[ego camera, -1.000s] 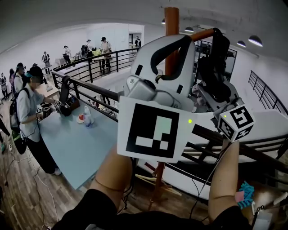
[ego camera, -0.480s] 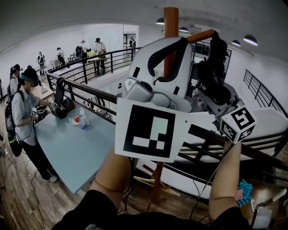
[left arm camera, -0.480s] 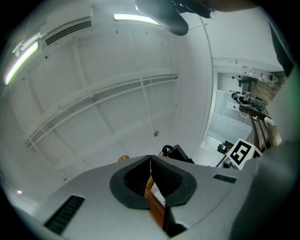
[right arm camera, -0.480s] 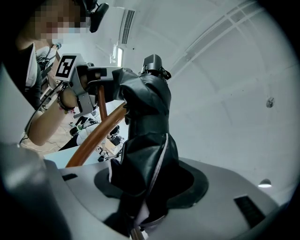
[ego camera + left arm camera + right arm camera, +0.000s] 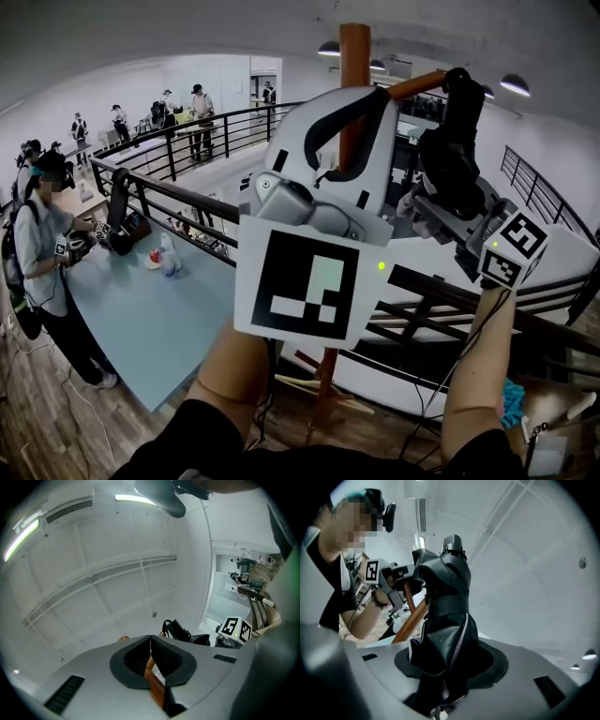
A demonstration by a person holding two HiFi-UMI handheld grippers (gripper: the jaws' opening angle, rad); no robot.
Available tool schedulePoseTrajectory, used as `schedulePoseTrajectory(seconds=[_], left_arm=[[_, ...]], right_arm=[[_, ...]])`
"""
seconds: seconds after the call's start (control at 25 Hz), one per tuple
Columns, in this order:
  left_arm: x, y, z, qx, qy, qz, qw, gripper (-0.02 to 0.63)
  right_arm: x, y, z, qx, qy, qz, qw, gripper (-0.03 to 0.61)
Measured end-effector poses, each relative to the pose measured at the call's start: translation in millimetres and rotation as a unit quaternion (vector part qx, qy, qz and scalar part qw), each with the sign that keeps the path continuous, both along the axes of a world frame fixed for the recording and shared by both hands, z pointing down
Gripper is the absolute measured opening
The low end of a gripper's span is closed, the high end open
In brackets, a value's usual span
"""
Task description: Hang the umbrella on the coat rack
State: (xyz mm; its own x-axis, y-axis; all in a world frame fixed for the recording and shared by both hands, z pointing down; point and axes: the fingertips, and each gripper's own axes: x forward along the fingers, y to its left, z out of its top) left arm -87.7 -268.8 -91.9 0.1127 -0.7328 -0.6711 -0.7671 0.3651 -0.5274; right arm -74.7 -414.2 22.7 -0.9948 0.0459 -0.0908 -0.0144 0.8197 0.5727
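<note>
Between right tongs [image 5: 449, 667] — black umbrella [image 5: 445, 604]; between left tongs [image 5: 150, 640] — rack pole [image 5: 157, 688].

- A pale blue table [image 5: 155, 323] stands on a wooden plank floor [image 5: 47, 427].
- At the table's far end are a clear bottle [image 5: 170, 255], a small red-and-white object [image 5: 153, 259] just beside it, and a black device [image 5: 116, 217].
- The coat rack [image 5: 325, 380] and a person [image 5: 42, 253] stand on the floor.

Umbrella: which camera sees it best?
The right gripper view: the folded black umbrella fills the middle, clamped in the right gripper. The head view shows it partly, beside the coat rack. The left gripper view catches only a small dark bit.
</note>
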Motion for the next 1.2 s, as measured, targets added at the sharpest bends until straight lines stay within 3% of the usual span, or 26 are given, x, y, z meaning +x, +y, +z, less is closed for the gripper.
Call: schedulePoseTrajectory(seconds=[0.2, 0.44, 0.76, 1.2], left_arm=[[0, 1, -1, -0.001, 0.001, 0.001, 1.0000, 0.014], [1, 1, 0, -0.002, 0.004, 0.002, 1.0000, 0.014], [10, -1, 3, -0.006, 0.003, -0.002, 1.0000, 0.014], [-1, 0, 2, -0.007, 0.004, 0.001, 1.0000, 0.014]], right_arm=[[14, 26, -4, -0.063, 0.028, -0.130, 0.989, 0.219], [10, 59, -1, -0.053, 0.064, -0.176, 0.981, 0.219], [9, 31, 8, -0.104, 0.067, -0.119, 0.985, 0.219], [9, 9, 14, -0.130, 0.061, -0.073, 0.987, 0.219]])
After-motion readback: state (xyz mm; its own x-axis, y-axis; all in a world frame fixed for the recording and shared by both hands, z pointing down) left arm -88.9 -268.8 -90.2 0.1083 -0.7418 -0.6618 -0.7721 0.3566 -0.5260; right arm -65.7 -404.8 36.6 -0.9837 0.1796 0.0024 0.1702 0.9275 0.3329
